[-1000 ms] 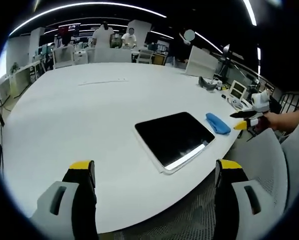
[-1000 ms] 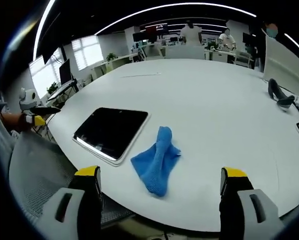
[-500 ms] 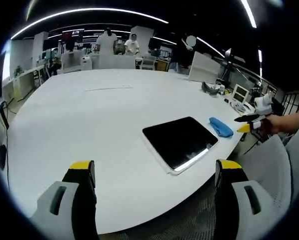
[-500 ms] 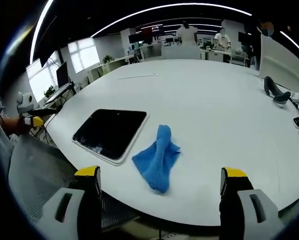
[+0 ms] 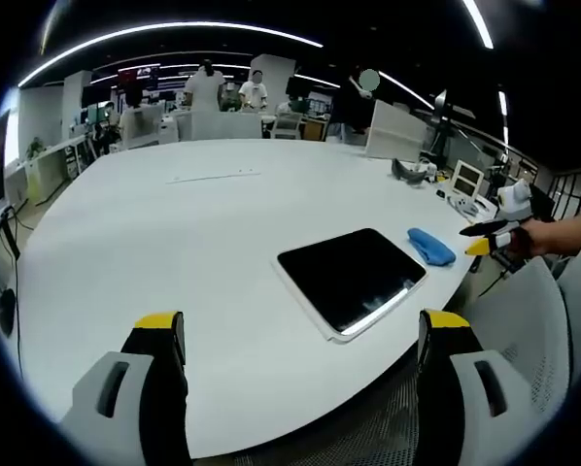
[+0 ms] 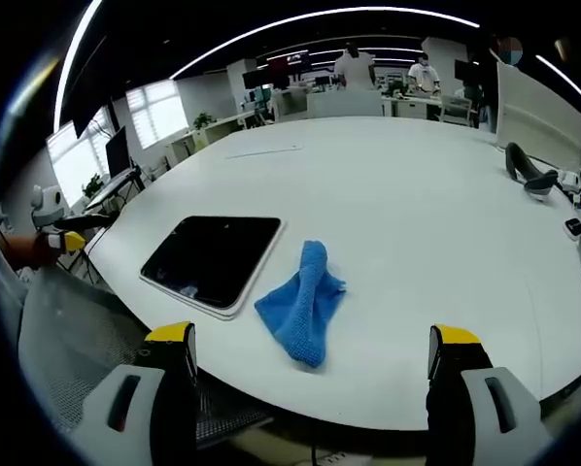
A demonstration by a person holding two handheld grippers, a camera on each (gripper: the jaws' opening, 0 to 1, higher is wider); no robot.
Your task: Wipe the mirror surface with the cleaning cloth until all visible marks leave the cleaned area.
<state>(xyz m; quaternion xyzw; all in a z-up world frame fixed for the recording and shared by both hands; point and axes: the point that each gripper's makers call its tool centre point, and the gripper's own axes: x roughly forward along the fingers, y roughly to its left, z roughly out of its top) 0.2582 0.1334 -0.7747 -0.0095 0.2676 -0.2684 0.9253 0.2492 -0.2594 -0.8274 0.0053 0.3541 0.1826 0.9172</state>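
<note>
I see the flat, dark, white-framed rectangular mirror (image 5: 351,277) lying on the large white table (image 5: 174,233) near its front edge. The crumpled blue cleaning cloth (image 6: 304,303) lies just beside the mirror, apart from both tools. My left gripper (image 5: 300,335) and right gripper (image 6: 312,349) hang short of the table edge, jaws spread wide, holding nothing. I see no containers.

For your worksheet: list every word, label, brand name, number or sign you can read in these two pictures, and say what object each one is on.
There is no readable text.
The mirror is dark and shows no print; the blue cleaning cloth is plain.
The grippers' yellow-tipped jaws carry no lettering.
The hanging screen in the far office and the small device on the white table are too small and blurred to read.
</note>
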